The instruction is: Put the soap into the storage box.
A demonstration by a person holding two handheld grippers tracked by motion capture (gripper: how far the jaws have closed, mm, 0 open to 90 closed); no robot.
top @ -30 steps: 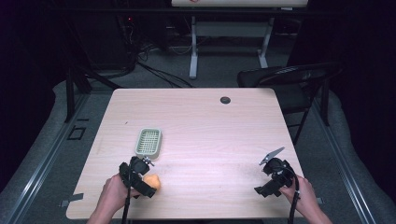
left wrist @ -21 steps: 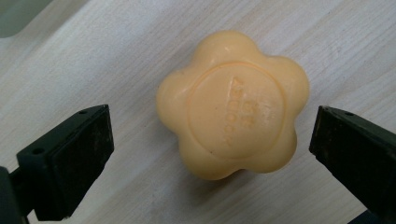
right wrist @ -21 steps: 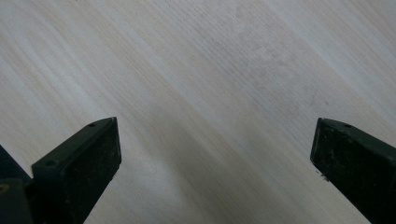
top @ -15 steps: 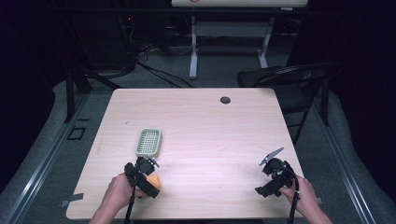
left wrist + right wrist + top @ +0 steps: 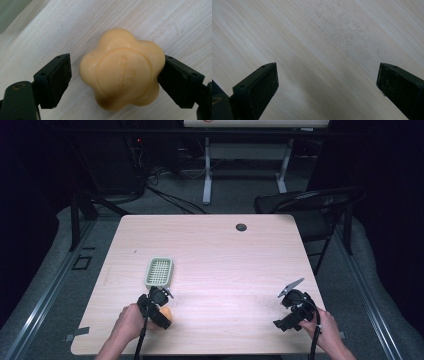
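An orange flower-shaped soap bar (image 5: 122, 72) lies flat on the wooden table (image 5: 225, 260), near the front left edge (image 5: 165, 314). My left gripper (image 5: 158, 308) hangs over it, jaws open on either side. In the left gripper view (image 5: 116, 72) the right pad (image 5: 178, 83) touches the soap's edge, and a narrow gap separates the left pad (image 5: 56, 80) from it. A pale green slotted soap dish (image 5: 159, 272) sits just beyond the soap. My right gripper (image 5: 292, 312) is at the front right, open over bare wood (image 5: 327, 77), holding nothing.
A round black cable grommet (image 5: 241, 227) sits near the table's far edge. A dark folding chair (image 5: 310, 205) stands beyond the far right corner. The person's hands come in over the front edge of the table.
My left gripper has shifted slightly to the right, settling over the soap. The right gripper and the soap dish have stayed where they were.
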